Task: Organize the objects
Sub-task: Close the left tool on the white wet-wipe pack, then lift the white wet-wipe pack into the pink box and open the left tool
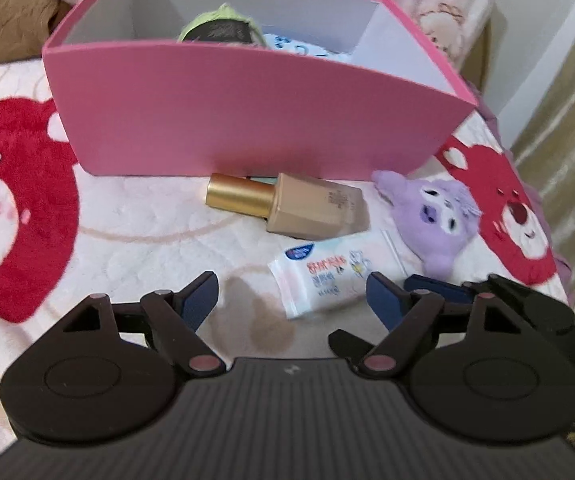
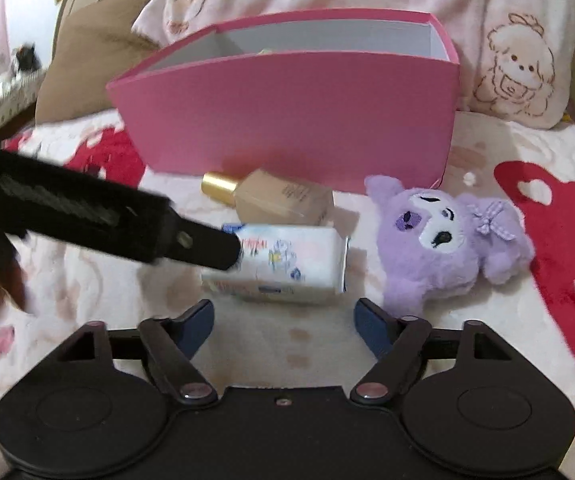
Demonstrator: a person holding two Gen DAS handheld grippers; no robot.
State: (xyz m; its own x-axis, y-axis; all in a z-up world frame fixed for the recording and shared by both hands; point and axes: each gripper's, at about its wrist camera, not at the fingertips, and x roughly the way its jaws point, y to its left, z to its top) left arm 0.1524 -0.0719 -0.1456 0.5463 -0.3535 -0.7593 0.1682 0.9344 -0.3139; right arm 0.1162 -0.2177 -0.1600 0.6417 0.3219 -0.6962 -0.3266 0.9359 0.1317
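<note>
Left gripper (image 1: 289,300): its two blue pads are wide apart and hold nothing. They hang just above the blanket, close to the tissue pack.

Right gripper (image 2: 283,320): its pads are wide apart too, with nothing between them. The tissue pack lies just in front of the gap.

Tissue pack (image 2: 283,262): a soft white pack, lying flat on the blanket (image 1: 135,236). In the right view, one black finger of the left gripper pokes in over its end (I cannot tell if it touches).

Bottle (image 1: 287,206): tan with a gold cap, lying on its side between the pack and the box.

Purple plush (image 2: 443,236): lying on the blanket, just beside the pack and the bottle.

Pink box (image 1: 259,120): open at the top, standing behind the bottle. A green plush (image 1: 219,24) and something white and blue are already inside.

What could go wrong: both grippers are near the same pack, so they may bump each other. The pack is soft and could slip or squish if pinched at the edge. The bottle is round at the cap and could roll away if nudged.
</note>
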